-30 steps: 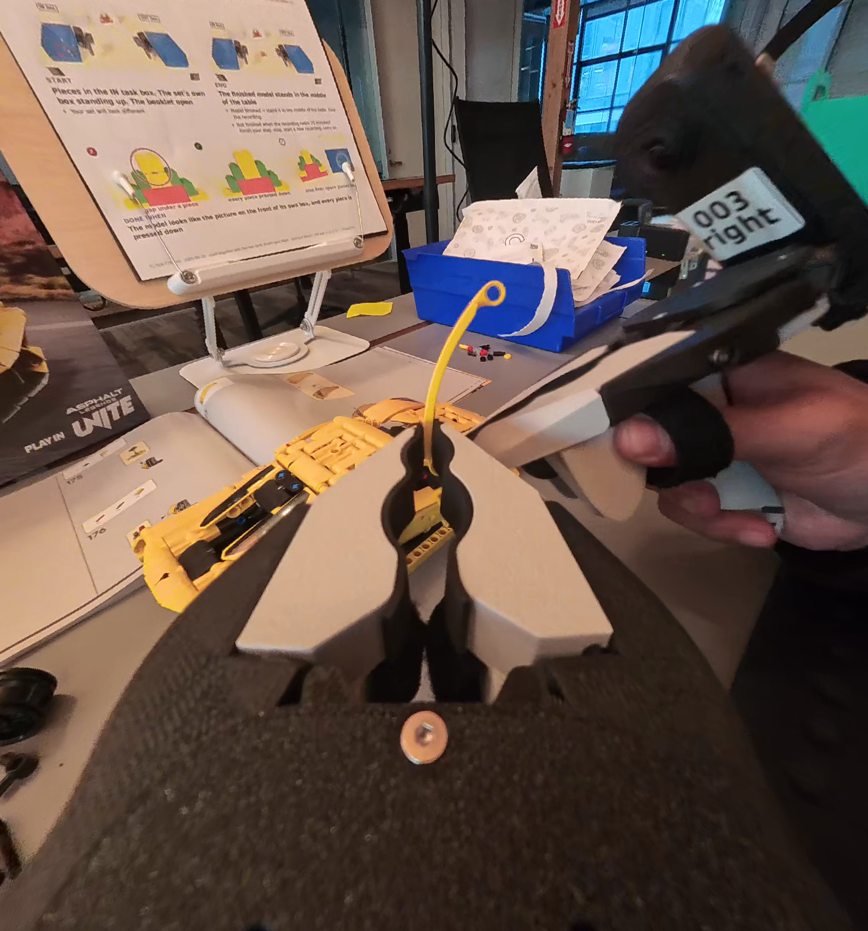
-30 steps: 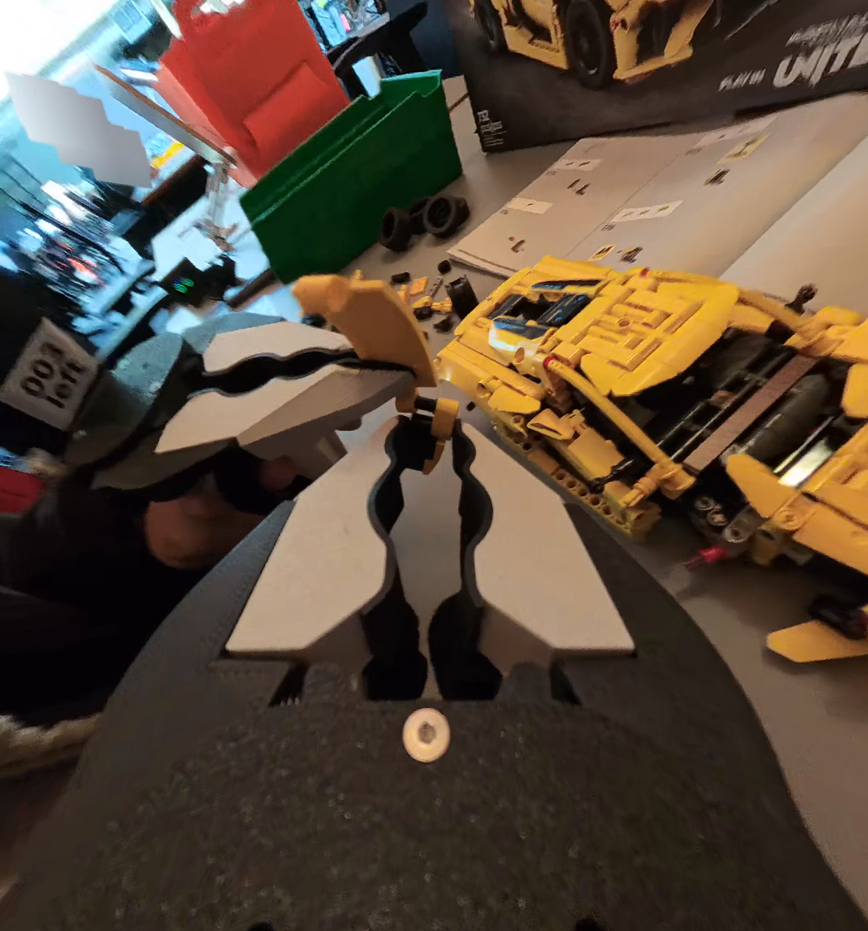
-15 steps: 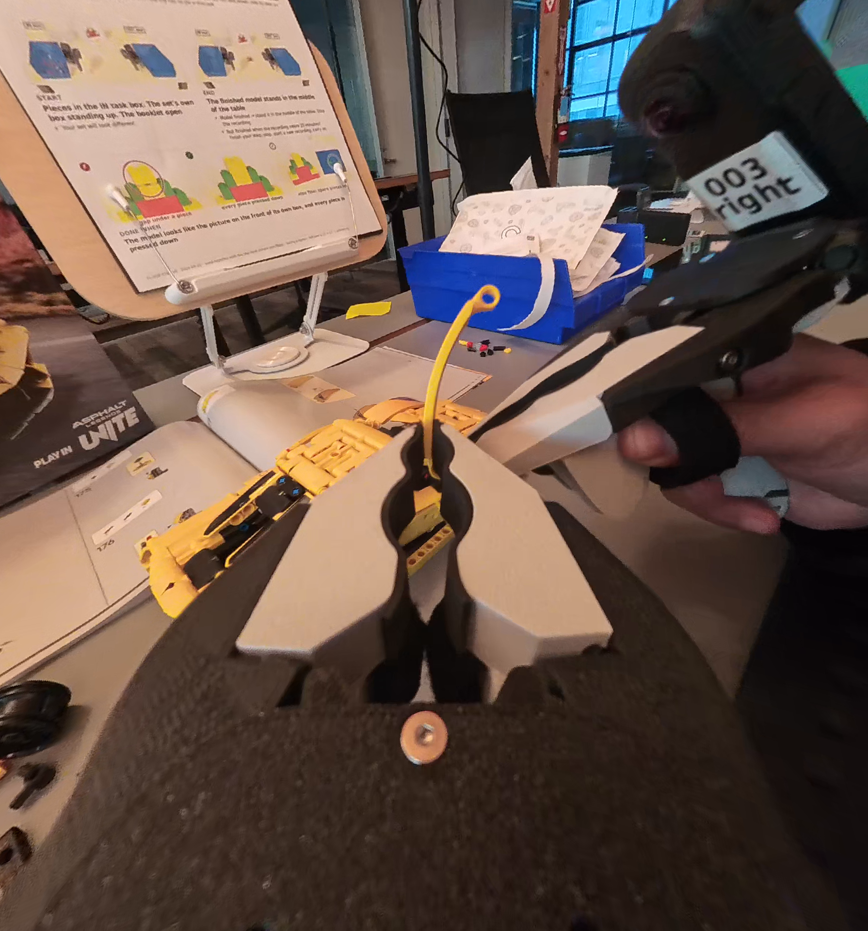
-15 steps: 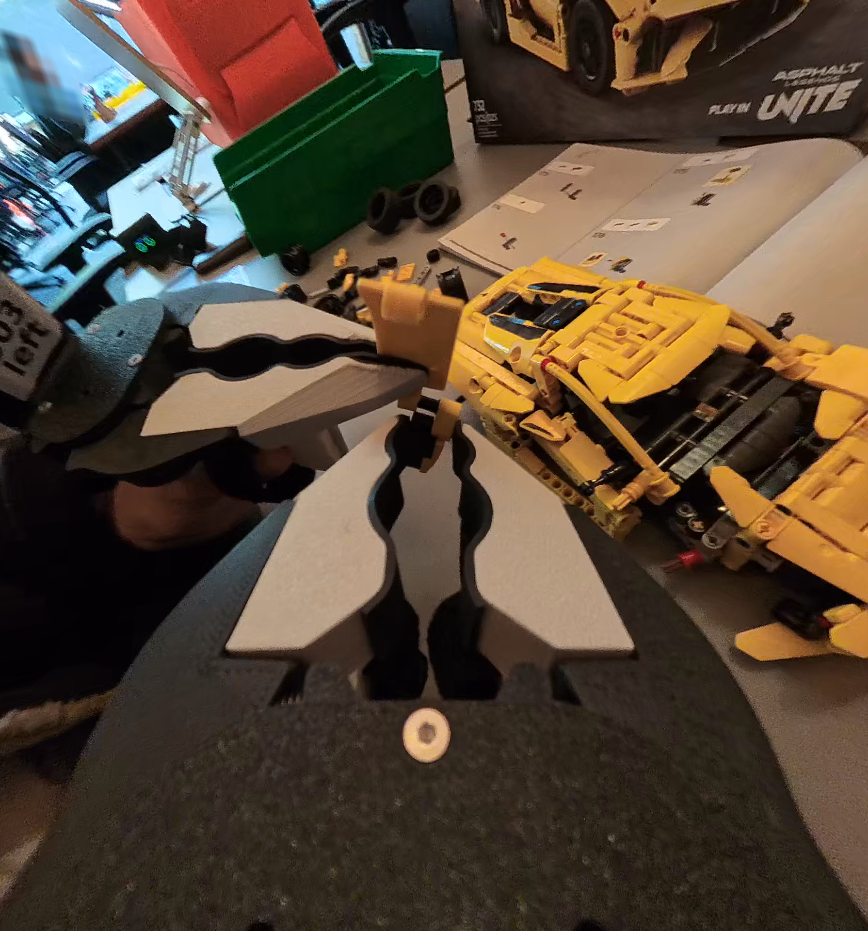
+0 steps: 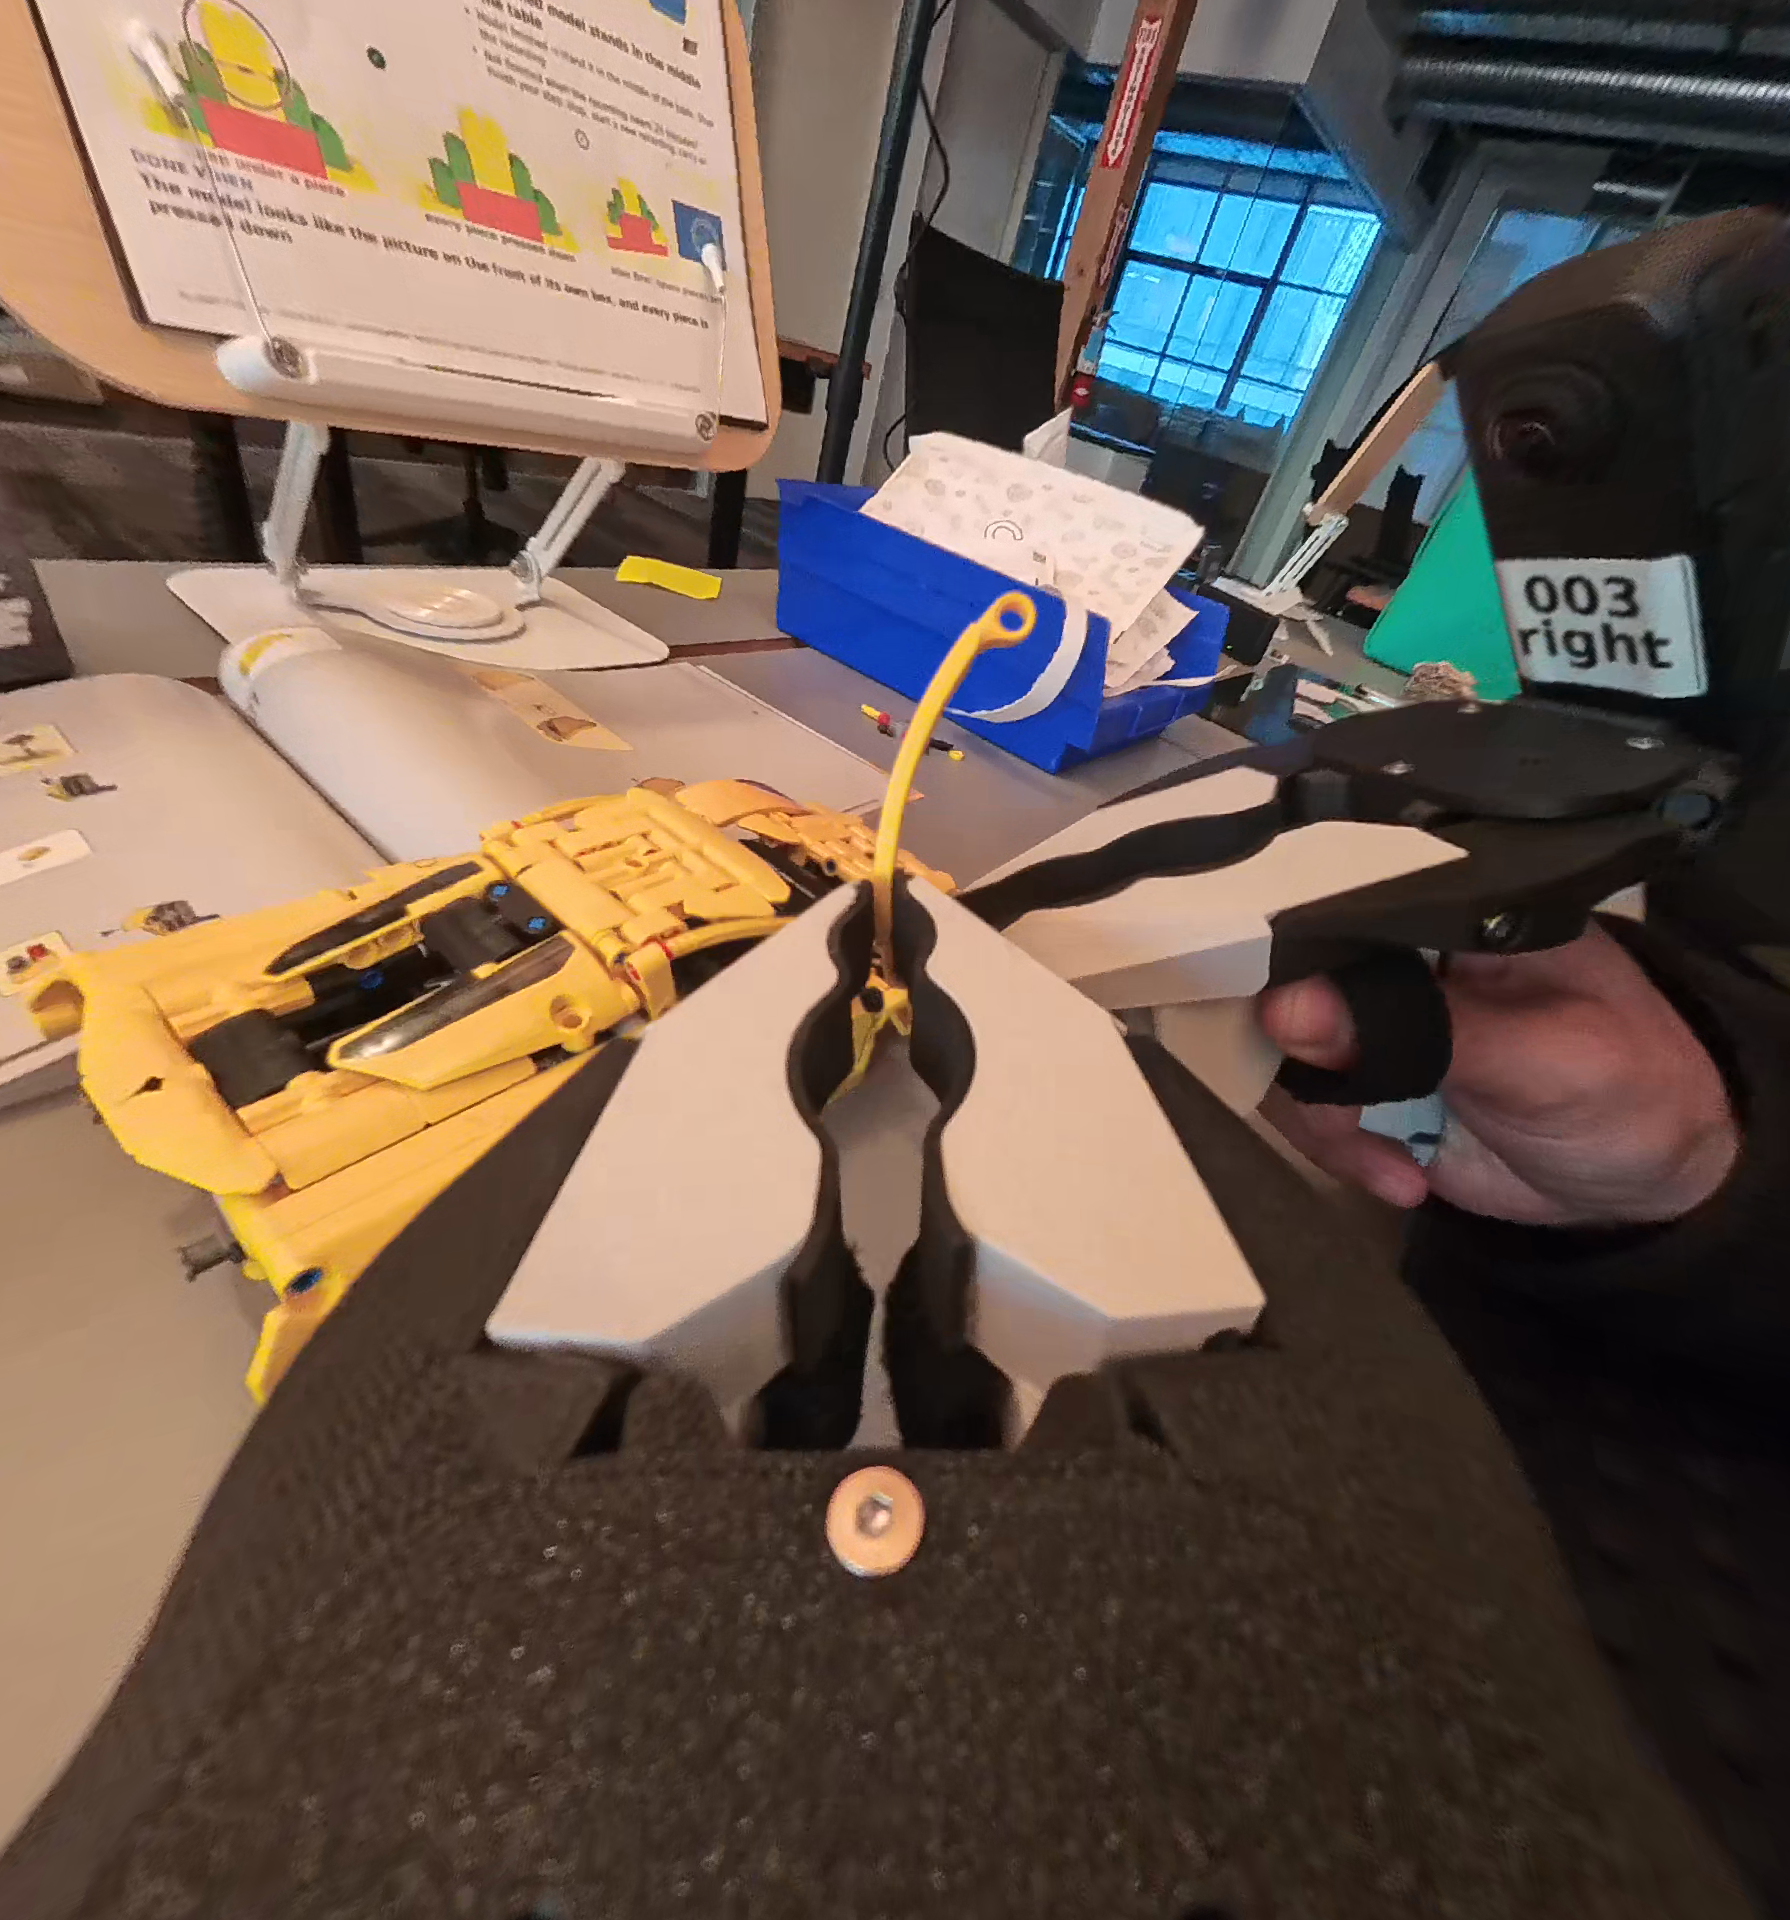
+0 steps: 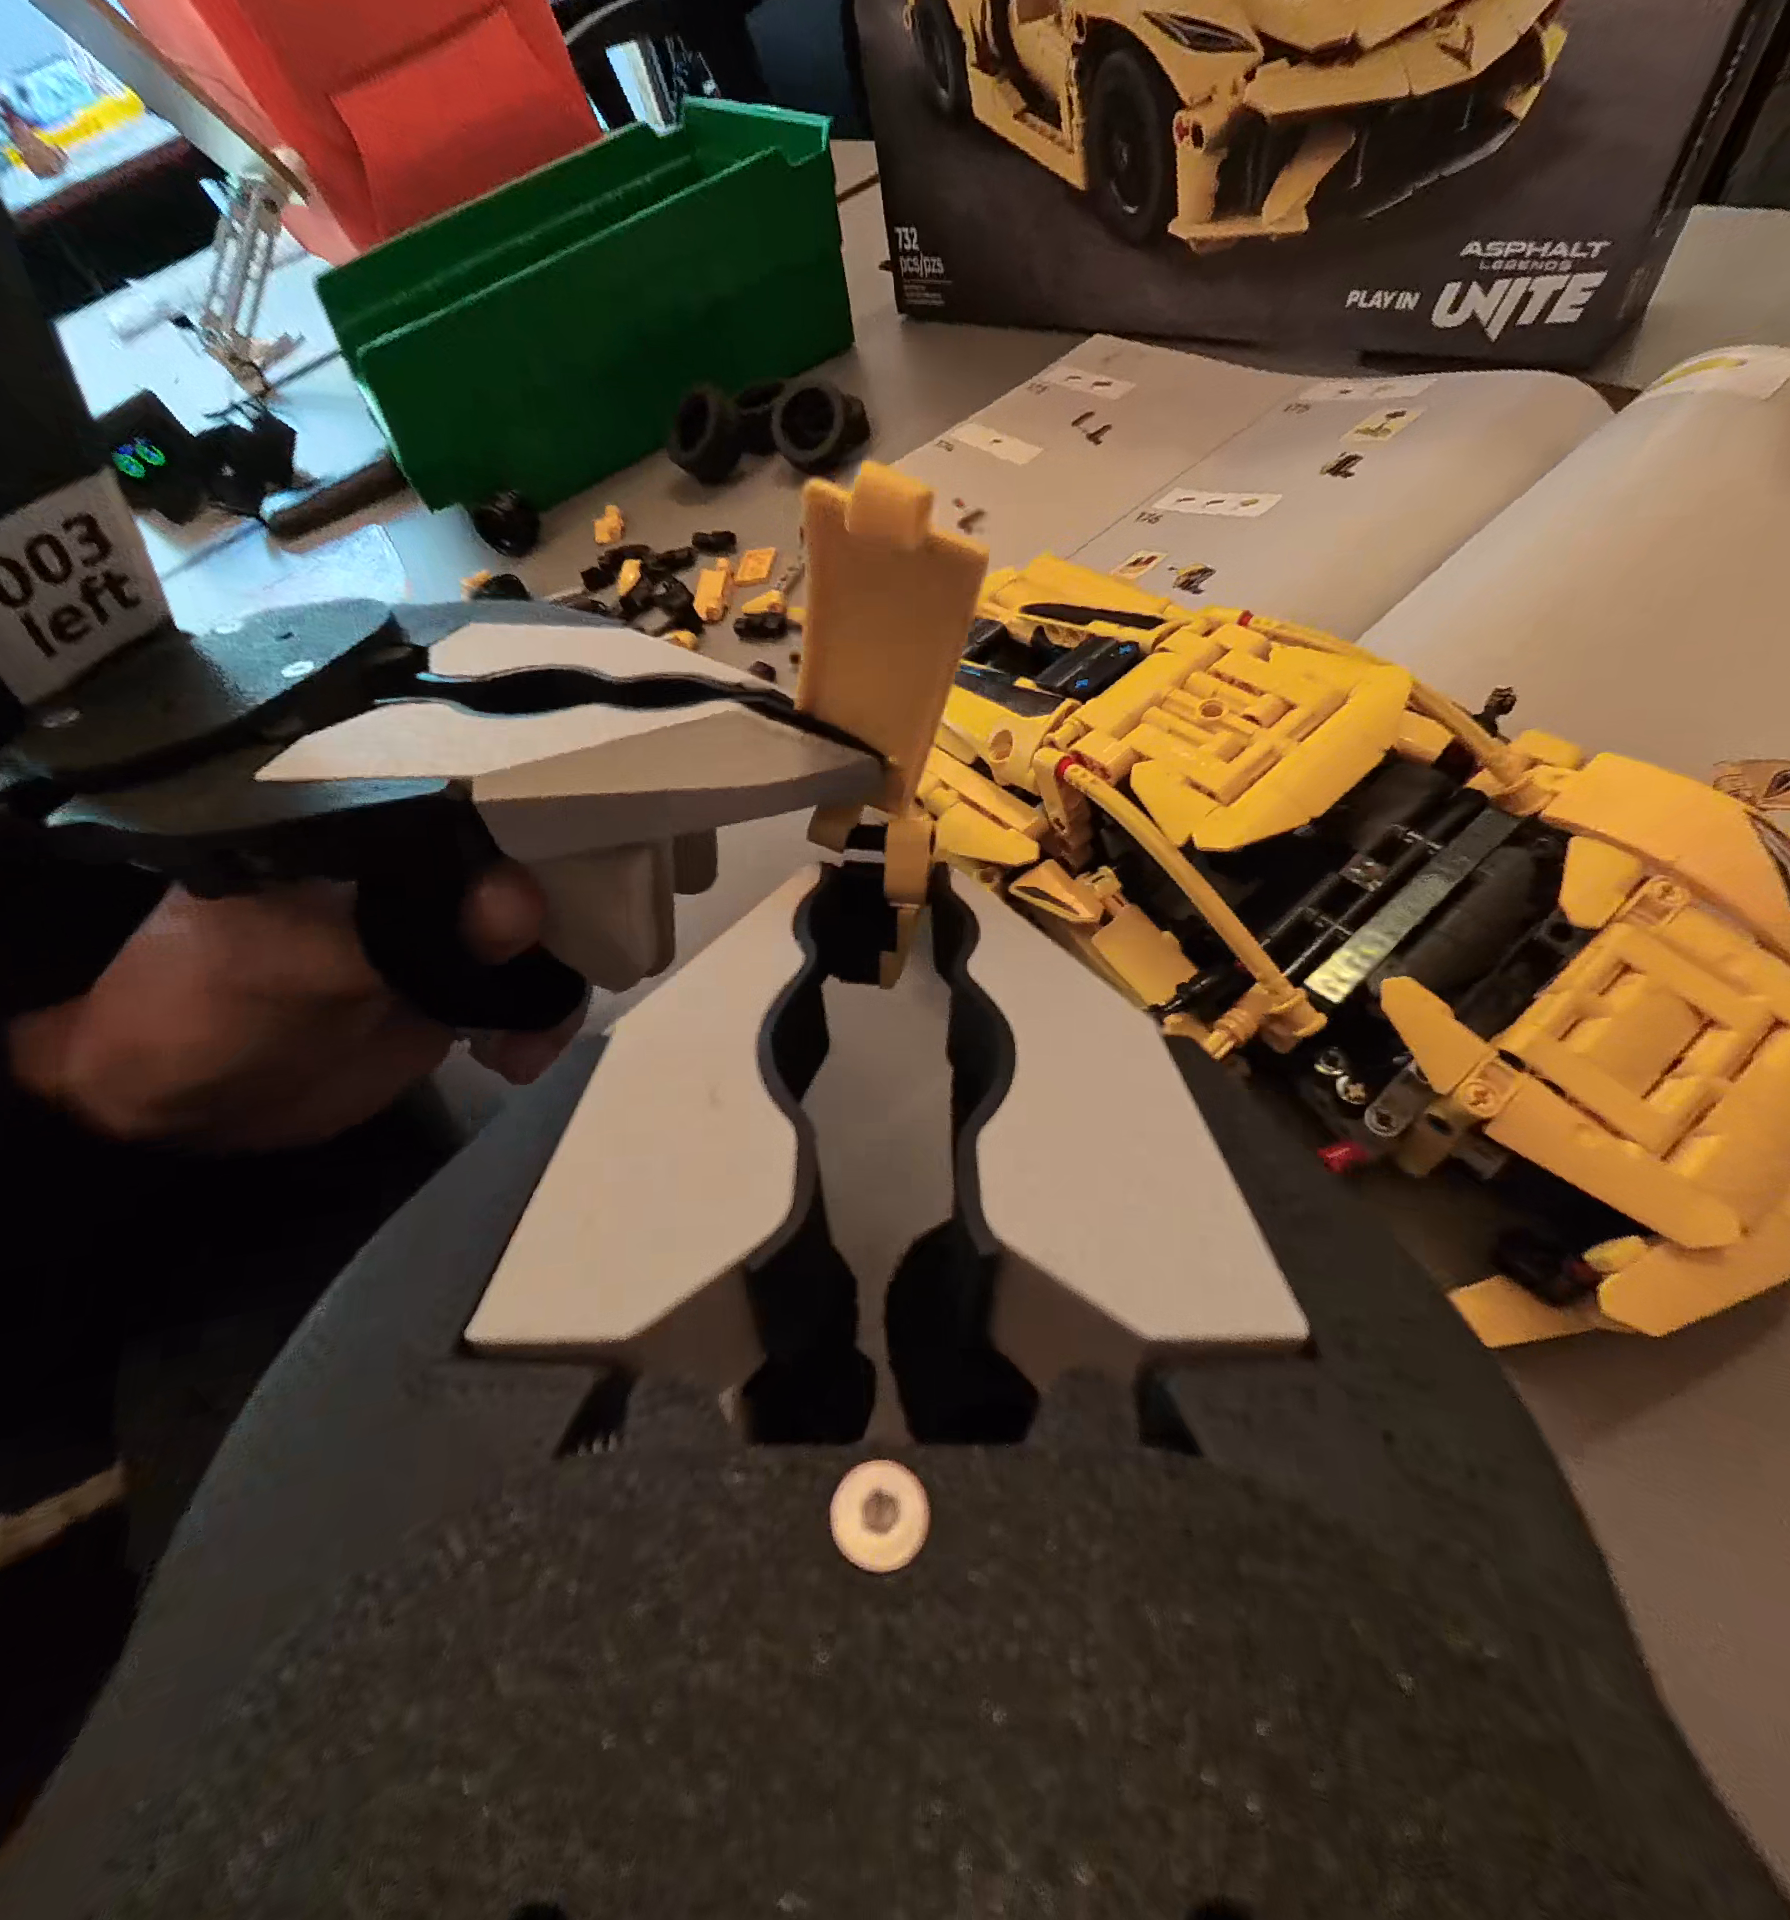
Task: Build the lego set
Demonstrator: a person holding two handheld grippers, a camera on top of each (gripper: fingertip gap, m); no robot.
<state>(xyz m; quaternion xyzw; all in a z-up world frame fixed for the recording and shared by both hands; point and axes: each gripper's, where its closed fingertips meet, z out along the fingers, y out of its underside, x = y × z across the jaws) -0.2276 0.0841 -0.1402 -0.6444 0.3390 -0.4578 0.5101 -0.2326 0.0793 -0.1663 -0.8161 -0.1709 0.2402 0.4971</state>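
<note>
Two claws share one little yellow piece (image 6: 886, 665) above the table, beside the yellow car (image 6: 1338, 831). The left gripper (image 6: 870, 753) pinches its flat panel; the right gripper (image 6: 886, 883) pinches its bottom. Push slowly and straight.

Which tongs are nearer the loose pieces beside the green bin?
Left. The left tongs hover just short of the loose pieces; right tongs sit farther back, beside the yellow car.
</note>
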